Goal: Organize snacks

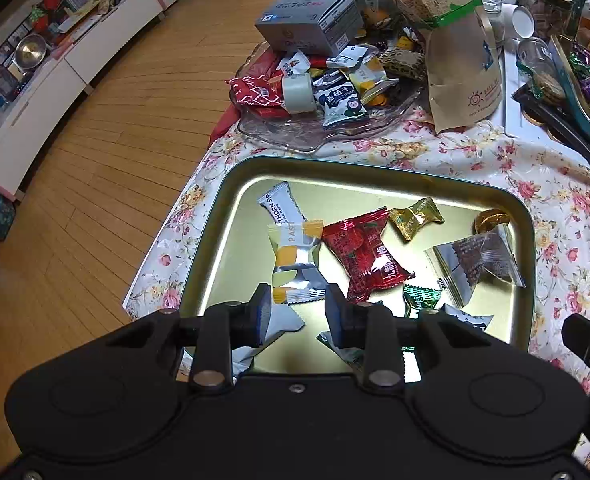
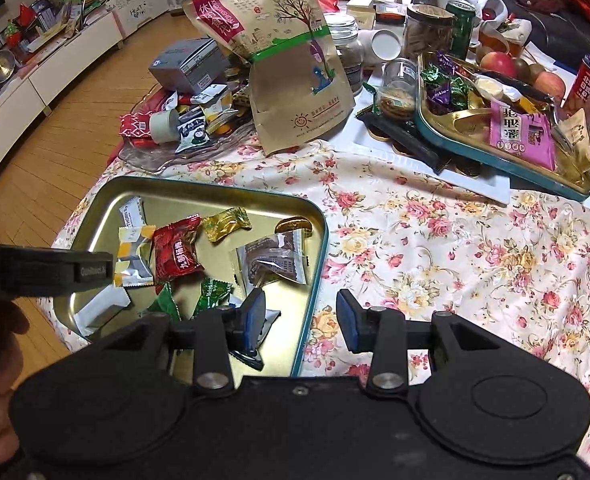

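A gold tin tray (image 1: 231, 200) (image 2: 320, 240) with a teal rim lies on the floral cloth. It holds several wrapped snacks, among them a red packet (image 1: 365, 256), a gold candy (image 1: 415, 218) and a grey-brown packet (image 1: 483, 260). My left gripper (image 1: 298, 308) (image 2: 109, 270) hangs low over the tray, shut on the near end of a yellow-and-white pastry packet (image 1: 295, 256) (image 2: 133, 260). My right gripper (image 2: 300, 312) stands open over the tray's right rim with nothing between its fingers. Behind the tray, a glass dish (image 1: 295, 136) (image 2: 147, 160) carries a heap of mixed snacks.
A tall kraft bag (image 2: 295, 80) and a grey box (image 1: 307, 20) stand by the dish. At the back right, a second tray (image 2: 495, 160) with candies and fruit rests among jars. Left of the tray the table ends (image 1: 155, 264) over the wooden floor.
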A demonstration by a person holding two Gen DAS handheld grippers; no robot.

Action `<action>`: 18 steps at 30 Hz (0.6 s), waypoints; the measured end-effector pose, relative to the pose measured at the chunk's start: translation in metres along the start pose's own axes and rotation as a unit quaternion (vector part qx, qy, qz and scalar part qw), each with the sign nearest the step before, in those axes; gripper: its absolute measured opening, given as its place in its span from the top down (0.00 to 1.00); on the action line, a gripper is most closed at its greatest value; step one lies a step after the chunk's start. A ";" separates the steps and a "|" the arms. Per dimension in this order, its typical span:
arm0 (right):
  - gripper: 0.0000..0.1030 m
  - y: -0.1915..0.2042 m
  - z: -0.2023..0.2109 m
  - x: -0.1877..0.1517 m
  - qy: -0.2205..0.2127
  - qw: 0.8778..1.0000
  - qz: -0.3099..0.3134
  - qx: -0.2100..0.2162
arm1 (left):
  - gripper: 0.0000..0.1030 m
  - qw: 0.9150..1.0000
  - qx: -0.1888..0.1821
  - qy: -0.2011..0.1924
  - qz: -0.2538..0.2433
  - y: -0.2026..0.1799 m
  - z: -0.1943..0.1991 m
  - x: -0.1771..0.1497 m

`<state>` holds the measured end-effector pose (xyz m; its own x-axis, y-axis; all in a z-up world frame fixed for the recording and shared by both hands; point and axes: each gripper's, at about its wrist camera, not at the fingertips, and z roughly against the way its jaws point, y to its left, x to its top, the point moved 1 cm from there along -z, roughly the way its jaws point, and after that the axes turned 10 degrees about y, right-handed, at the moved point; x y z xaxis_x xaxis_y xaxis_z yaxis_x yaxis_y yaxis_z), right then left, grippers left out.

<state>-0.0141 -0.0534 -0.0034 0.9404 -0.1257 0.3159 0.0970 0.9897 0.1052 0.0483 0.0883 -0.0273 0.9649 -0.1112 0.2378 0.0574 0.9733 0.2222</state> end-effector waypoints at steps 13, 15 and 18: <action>0.60 0.006 -0.006 -0.002 0.009 1.000 0.011 -0.006 | 0.60 1.000 -0.022 -0.007 -0.004 0.005 0.004 -0.003; 0.60 0.006 -0.006 -0.002 0.010 1.000 0.011 -0.005 | 0.60 1.000 -0.027 -0.006 -0.005 0.005 0.004 -0.003; 0.60 0.006 -0.007 -0.002 0.012 1.000 0.010 -0.005 | 0.60 1.000 -0.030 -0.004 -0.005 0.005 0.004 -0.003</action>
<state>-0.0129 -0.0467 -0.0103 0.9498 -0.1042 0.2951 0.0813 0.9927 0.0887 0.0443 0.0929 -0.0232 0.9624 -0.1230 0.2423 0.0832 0.9822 0.1684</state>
